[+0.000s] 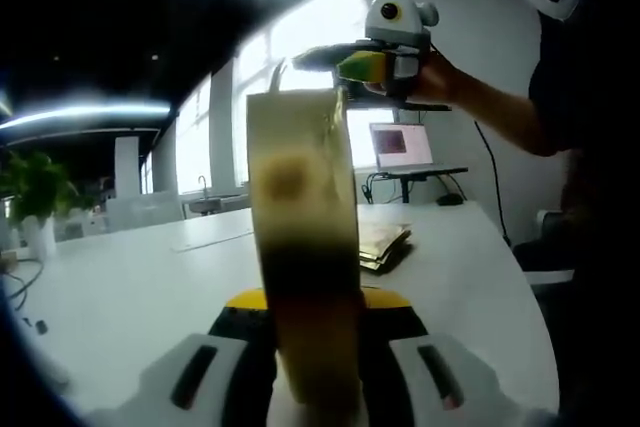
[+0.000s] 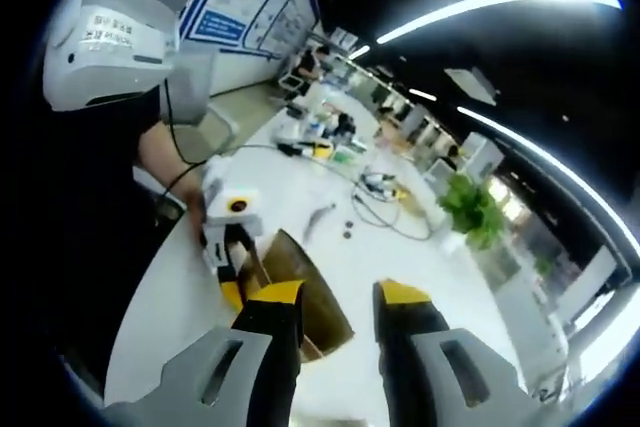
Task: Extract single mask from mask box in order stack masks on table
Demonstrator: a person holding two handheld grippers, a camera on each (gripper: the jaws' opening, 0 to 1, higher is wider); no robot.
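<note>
Up close, my left gripper (image 1: 318, 367) has its jaws clamped on the mask box (image 1: 305, 247), held above the white table (image 1: 130, 287). My right gripper (image 1: 340, 62) sits at the box's top edge. From the right gripper view its jaws stand slightly apart, empty, over the box. A small mask stack (image 1: 382, 245) lies behind.

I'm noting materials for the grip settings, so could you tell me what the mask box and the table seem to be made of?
The mask box looks like plain brown cardboard with a matte finish: in the right gripper view its thin flat walls and open flap show a dull tan. The table has a smooth white top with a soft sheen, probably laminate, though the pictures leave that open.
</note>
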